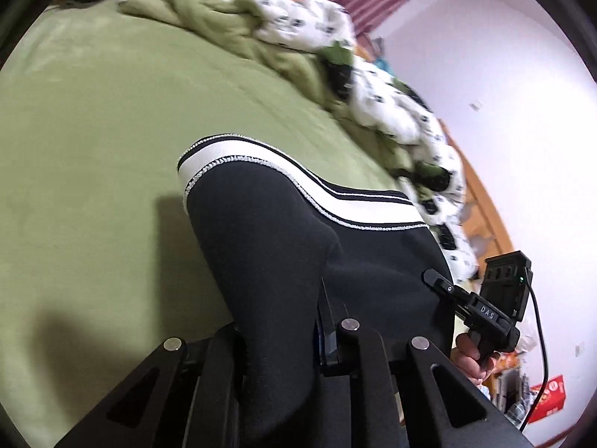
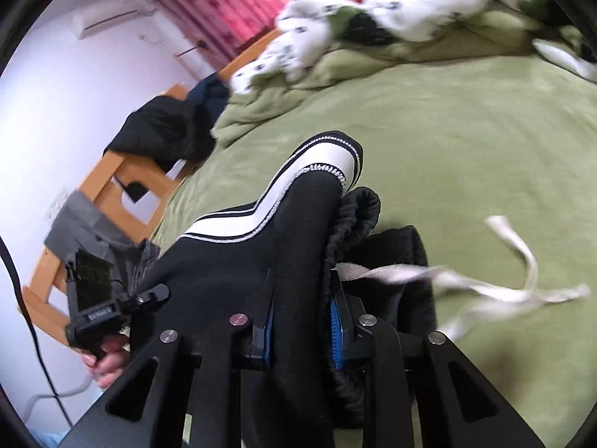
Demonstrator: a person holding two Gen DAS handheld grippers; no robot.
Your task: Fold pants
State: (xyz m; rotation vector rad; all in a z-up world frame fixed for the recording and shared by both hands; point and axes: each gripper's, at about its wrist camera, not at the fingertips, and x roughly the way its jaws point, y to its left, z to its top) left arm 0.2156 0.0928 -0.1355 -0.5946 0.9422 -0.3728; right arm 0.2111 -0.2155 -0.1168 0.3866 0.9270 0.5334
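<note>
Black pants (image 1: 298,246) with a white side stripe (image 1: 261,156) hang lifted above a green bed. My left gripper (image 1: 283,321) is shut on a bunch of the black fabric. In the right wrist view the same pants (image 2: 298,231) show, with the elastic waistband (image 2: 358,209) and a white drawstring (image 2: 503,280) swinging to the right. My right gripper (image 2: 302,298) is shut on the pants near the waistband. Each view shows the other gripper at its edge: the right gripper (image 1: 440,283) and the left gripper (image 2: 153,295), both gripping the cloth.
The green bedsheet (image 1: 93,130) spreads below. A crumpled green and white patterned quilt (image 1: 298,30) lies along the far side. A wooden bed frame (image 2: 112,186) with dark clothes (image 2: 168,127) draped on it is at the left. White wall and red curtain (image 2: 242,0) are behind.
</note>
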